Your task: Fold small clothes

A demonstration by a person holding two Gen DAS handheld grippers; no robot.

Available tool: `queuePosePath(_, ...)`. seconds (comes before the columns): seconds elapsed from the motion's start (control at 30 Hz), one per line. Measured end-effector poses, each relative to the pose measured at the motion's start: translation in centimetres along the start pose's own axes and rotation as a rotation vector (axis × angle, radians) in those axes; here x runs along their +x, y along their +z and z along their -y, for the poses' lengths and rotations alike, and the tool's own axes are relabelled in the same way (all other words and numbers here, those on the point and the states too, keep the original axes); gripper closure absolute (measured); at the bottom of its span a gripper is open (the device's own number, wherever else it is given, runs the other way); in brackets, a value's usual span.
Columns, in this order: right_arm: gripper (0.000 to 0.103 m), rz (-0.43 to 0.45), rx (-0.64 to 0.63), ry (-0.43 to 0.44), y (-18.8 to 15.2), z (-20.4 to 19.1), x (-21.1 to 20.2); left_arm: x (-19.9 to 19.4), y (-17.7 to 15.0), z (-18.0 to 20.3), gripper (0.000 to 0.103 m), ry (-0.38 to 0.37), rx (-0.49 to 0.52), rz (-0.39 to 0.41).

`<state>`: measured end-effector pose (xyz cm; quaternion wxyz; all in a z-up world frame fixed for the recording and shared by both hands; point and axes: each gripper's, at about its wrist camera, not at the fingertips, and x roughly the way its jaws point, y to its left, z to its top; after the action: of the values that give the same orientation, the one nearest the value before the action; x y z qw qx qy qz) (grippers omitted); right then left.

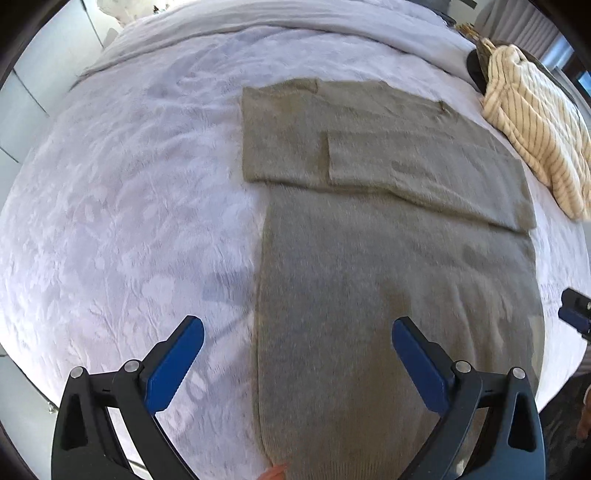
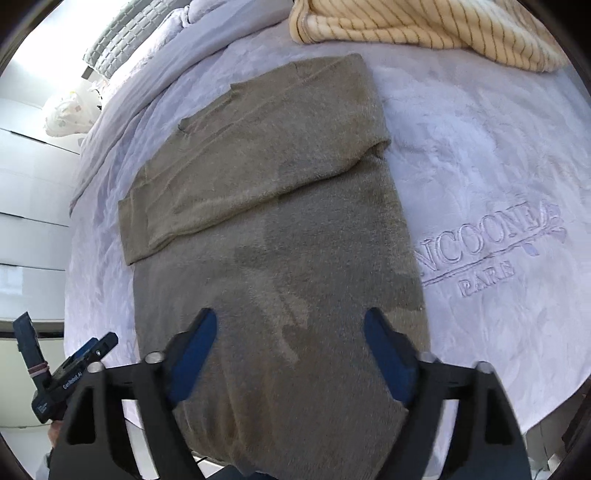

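Observation:
An olive-grey knit sweater (image 1: 388,258) lies flat on the white bedspread (image 1: 129,203), both sleeves folded across its chest. My left gripper (image 1: 297,328) hangs above its left edge, jaws wide apart with nothing between the blue pads. In the right wrist view the same sweater (image 2: 280,229) stretches away from me. My right gripper (image 2: 290,325) hovers over its lower body, jaws spread and empty. The left gripper (image 2: 70,369) shows at the lower left there, and the right gripper's tip (image 1: 576,314) peeks in at the right edge of the left wrist view.
A cream blanket with thin dark stripes (image 1: 535,125) is bunched at the far right of the bed (image 2: 424,29). Embroidered lettering (image 2: 491,247) marks the bedspread to the right of the sweater. A quilted grey pillow (image 2: 122,40) lies at the head end.

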<state>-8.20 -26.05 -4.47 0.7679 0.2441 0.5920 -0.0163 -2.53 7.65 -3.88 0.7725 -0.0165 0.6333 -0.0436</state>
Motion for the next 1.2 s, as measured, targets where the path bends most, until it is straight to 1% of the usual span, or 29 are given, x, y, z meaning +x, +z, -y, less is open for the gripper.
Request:
queuePosePath(0.1, 0.017, 0.036, -0.035, -0.018, -0.6, -1.0, -0.8, -0.1, -0.7, 0.2, 0.001, -0.007, 0.016, -0.016)
queuePosePath(0.13, 0.016, 0.047, -0.064, -0.027, -0.9, -1.6, -1.1, -0.2, -0.9, 0.2, 0.001, -0.012, 0.021, -0.018)
queuePosePath(0.2, 0.016, 0.038, -0.097, -0.029, -1.2, -2.4, -1.3, -0.4, -1.3, 0.2, 0.001, -0.012, 0.029, -0.017)
queuePosePath(0.3, 0.016, 0.026, -0.098, -0.019, -1.4, -3.0, -1.4, -0.5, -1.6, 0.4, 0.001, -0.013, 0.055, -0.029)
queuePosePath(0.37, 0.016, 0.015, -0.071, 0.002, -1.6, -3.0, -1.3, -0.7, -1.9, 0.5, 0.001, -0.017, 0.072, -0.029)
queuePosePath(0.5, 0.016, -0.027, 0.015, 0.077, -2.1, -2.8, -0.9, -0.7, -2.3, 0.6, 0.001, -0.029, 0.104, -0.033)
queuePosePath(0.63, 0.016, -0.049, 0.062, 0.062, -3.1, -2.6, -0.6, 0.0, -2.7, 0.5, 0.001, -0.032, 0.152, -0.029)
queuePosePath(0.7, 0.016, -0.055, 0.083, 0.057, -3.7, -2.4, -0.5, 0.5, -2.9, 0.3, 0.001, -0.041, 0.165, -0.047)
queuePosePath(0.77, 0.016, -0.066, 0.123, 0.063, -4.6, -1.9, -0.3, 0.8, -3.0, 0.1, 0.001, -0.068, 0.176, -0.068)
queuePosePath(0.93, 0.016, -0.084, 0.185, 0.070, -6.2, -0.8, 0.1, 0.9, -3.4, -0.6, 0.001, -0.077, 0.166, -0.080)
queuePosePath(1.03, 0.016, -0.104, 0.215, 0.085, -7.1, -0.3, 0.4, 0.4, -3.9, -1.0, 0.001, -0.075, 0.150, -0.061)
queuePosePath(1.2, 0.016, -0.125, 0.208, 0.083, -7.4, 0.0, 0.8, 0.5, -5.0, -1.5, 0.001, -0.067, 0.113, -0.059)
